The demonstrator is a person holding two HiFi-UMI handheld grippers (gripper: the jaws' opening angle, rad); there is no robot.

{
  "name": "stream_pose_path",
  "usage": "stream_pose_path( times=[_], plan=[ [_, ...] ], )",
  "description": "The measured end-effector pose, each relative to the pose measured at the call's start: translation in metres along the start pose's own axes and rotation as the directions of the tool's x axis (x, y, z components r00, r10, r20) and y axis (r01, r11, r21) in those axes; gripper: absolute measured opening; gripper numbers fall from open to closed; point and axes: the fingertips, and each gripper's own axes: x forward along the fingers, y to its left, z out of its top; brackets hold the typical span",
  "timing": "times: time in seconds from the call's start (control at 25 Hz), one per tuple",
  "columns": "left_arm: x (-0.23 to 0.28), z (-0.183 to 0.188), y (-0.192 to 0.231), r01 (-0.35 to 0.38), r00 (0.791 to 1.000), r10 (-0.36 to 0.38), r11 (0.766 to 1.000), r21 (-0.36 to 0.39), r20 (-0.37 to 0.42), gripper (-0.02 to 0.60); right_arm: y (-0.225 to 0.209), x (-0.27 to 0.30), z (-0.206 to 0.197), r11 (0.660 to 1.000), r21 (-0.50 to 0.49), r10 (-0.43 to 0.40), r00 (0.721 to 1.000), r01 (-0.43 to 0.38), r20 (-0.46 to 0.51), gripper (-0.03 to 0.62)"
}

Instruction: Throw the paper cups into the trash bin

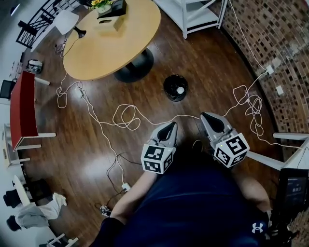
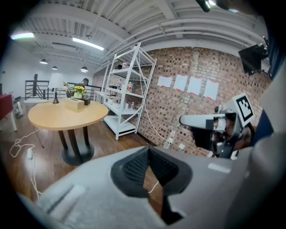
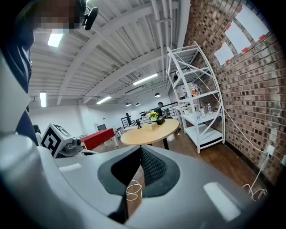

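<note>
Currently:
1. Round table at the far side of the wooden floor; white shelf near the brick wall.
2. White cable, looping across the floor between the grippers and the trash bin.
3. Trash bin, black, near the table base; one paper cup inside.
4. Left gripper: jaws closed together, nothing held.
5. Right gripper: jaws closed together, nothing held.

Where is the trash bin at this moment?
Head view: the trash bin stands on the wooden floor just right of the round table's base, upper centre of frame.
</note>
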Motion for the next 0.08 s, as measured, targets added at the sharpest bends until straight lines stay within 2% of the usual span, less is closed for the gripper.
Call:
stream_pose_path(
  times=[0.08],
  plan=[
    [-0.0011, -0.001, 0.0029, -0.003, 1.0, 0.003, 1.0, -0.003, -0.001, 0.005, 0.0021, 0.0034, -0.0013, 1.0, -0.004, 0.004, 1.0, -0.004, -0.005, 0.009]
  ],
)
